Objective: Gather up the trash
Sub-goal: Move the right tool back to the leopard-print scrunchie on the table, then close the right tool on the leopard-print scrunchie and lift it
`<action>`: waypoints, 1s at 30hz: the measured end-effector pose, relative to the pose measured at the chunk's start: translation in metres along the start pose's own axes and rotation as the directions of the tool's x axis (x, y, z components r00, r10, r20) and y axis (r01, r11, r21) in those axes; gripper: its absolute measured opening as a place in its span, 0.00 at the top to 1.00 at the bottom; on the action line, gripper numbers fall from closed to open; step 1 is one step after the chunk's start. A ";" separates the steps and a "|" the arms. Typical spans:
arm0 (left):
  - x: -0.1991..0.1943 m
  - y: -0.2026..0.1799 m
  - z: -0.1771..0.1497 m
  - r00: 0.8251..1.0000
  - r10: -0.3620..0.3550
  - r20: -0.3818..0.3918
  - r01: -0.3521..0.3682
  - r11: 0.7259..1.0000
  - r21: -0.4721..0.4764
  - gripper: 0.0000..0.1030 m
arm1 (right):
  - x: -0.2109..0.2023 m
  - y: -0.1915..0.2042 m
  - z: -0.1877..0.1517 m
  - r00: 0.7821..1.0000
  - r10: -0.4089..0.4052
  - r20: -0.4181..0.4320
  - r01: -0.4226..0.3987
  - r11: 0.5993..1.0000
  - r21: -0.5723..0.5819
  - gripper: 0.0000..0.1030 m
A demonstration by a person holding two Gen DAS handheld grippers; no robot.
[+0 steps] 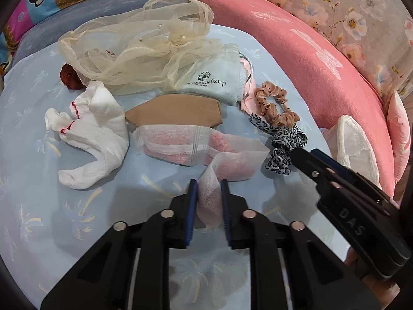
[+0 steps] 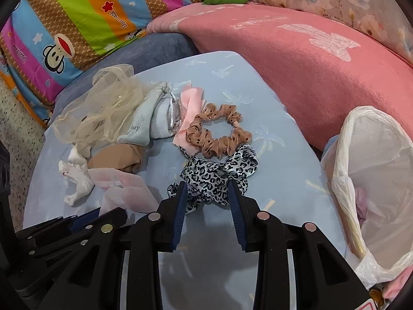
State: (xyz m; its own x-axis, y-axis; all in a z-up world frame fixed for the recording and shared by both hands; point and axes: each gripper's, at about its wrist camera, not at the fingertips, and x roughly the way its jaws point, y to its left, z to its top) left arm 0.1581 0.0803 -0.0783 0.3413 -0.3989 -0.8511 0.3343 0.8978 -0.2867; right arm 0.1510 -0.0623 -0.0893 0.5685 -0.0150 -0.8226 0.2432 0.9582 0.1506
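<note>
Left gripper (image 1: 208, 193) jaws pinch the gauze (image 1: 222, 165) at frame centre; right gripper (image 2: 207, 193) jaws straddle the scrunchie (image 2: 219, 175), not yet closed — lifting may drag neighbouring cloth; the bag (image 2: 371, 180) waits right.

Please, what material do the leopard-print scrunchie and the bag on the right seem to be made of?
Leopard-print scrunchie: probably satin-like fabric, since its gathered folds show a soft shine. Bag: thin translucent plastic film, whitish, crinkled, with contents faintly visible through it.
</note>
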 end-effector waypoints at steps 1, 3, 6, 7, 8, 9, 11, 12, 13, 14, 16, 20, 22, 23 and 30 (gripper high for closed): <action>-0.001 0.000 0.000 1.000 -0.005 -0.001 0.005 1.000 0.001 0.88 | 0.004 0.000 0.000 1.000 0.002 -0.008 -0.002 1.000 0.000 0.74; -0.002 0.000 0.000 1.000 -0.004 0.002 0.004 1.000 -0.001 0.88 | 0.009 0.000 -0.002 1.000 0.004 -0.021 -0.004 1.000 -0.001 0.84; -0.005 -0.001 0.000 1.000 -0.005 0.006 0.005 1.000 -0.002 0.89 | 0.010 -0.001 -0.005 0.999 0.013 -0.031 -0.013 1.000 0.009 0.96; -0.007 -0.002 0.000 1.000 -0.005 0.009 0.005 1.000 -0.001 0.89 | 0.009 -0.002 -0.006 0.999 0.016 -0.032 -0.015 1.000 0.014 0.97; -0.008 -0.004 0.000 1.000 -0.003 0.012 0.003 1.000 -0.001 0.89 | 0.007 -0.002 -0.007 0.999 0.018 -0.030 -0.018 1.000 0.018 0.98; -0.009 -0.005 0.001 1.000 -0.003 0.015 0.003 1.000 0.001 0.89 | 0.004 -0.003 -0.008 0.999 0.021 -0.026 -0.020 1.000 0.021 0.98; -0.014 -0.009 0.001 1.000 -0.006 0.024 0.005 1.000 0.003 0.89 | -0.004 -0.003 -0.009 1.000 0.026 -0.014 -0.026 0.999 0.024 0.98; -0.017 -0.011 0.001 1.000 -0.008 0.030 0.008 1.000 0.006 0.89 | -0.009 -0.004 -0.009 1.000 0.030 -0.007 -0.029 0.999 0.025 0.98; -0.018 -0.013 0.001 0.999 -0.008 0.034 0.008 1.000 0.007 0.89 | -0.015 -0.004 -0.010 0.999 0.033 0.002 -0.033 0.999 0.027 0.98; -0.021 -0.016 0.001 0.999 -0.009 0.039 0.009 1.000 0.009 0.89 | -0.019 -0.004 -0.010 0.999 0.036 0.009 -0.036 0.999 0.028 0.98; -0.026 -0.022 0.000 0.999 -0.017 0.049 0.016 1.000 0.016 0.89 | -0.032 -0.005 -0.011 0.999 0.041 0.027 -0.042 0.999 0.028 0.98; -0.036 -0.037 -0.001 0.997 -0.030 0.070 0.028 0.999 0.034 0.89 | -0.057 -0.009 -0.011 0.997 0.046 0.068 -0.048 0.998 0.032 0.98; -0.042 -0.046 -0.002 0.996 -0.041 0.080 0.037 0.998 0.052 0.89 | -0.071 -0.012 -0.010 0.995 0.049 0.091 -0.052 0.998 0.034 0.98; -0.043 -0.051 -0.002 0.995 -0.044 0.084 0.039 0.997 0.060 0.89 | -0.077 -0.014 -0.009 0.994 0.048 0.100 -0.052 0.998 0.035 0.98; -0.053 -0.090 0.000 0.991 -0.077 0.114 0.064 0.991 0.116 0.89 | -0.116 -0.032 -0.008 0.986 0.035 0.163 -0.044 0.998 0.051 0.98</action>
State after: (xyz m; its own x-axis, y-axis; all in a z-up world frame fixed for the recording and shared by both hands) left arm 0.1097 0.0208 -0.0077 0.4120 -0.4856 -0.7710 0.4552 0.8427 -0.2875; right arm 0.0708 -0.0892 -0.0034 0.6971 -0.0281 -0.7165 0.2581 0.9421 0.2142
